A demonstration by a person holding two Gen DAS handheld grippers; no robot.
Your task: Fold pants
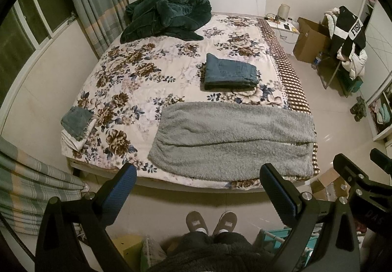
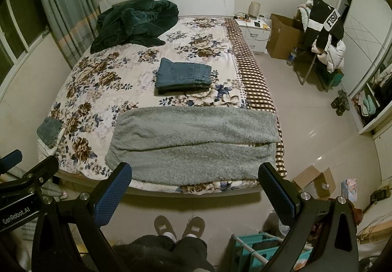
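Note:
Grey fleece pants (image 1: 232, 139) lie flat across the near end of the bed, folded lengthwise; they also show in the right wrist view (image 2: 193, 142). A folded pair of blue jeans (image 1: 230, 72) sits in the middle of the bed, and shows in the right wrist view too (image 2: 183, 75). My left gripper (image 1: 198, 176) is open and empty, held above the floor in front of the bed's foot. My right gripper (image 2: 194, 175) is open and empty beside it, to the right.
A dark green blanket (image 1: 166, 16) is heaped at the headboard. A small denim piece on white cloth (image 1: 76, 122) lies at the bed's left corner. My slippers (image 1: 210, 221) stand on the floor. Cardboard boxes (image 2: 313, 182), a teal rack (image 2: 257, 247) and a clothes-laden chair (image 2: 323, 34) stand right.

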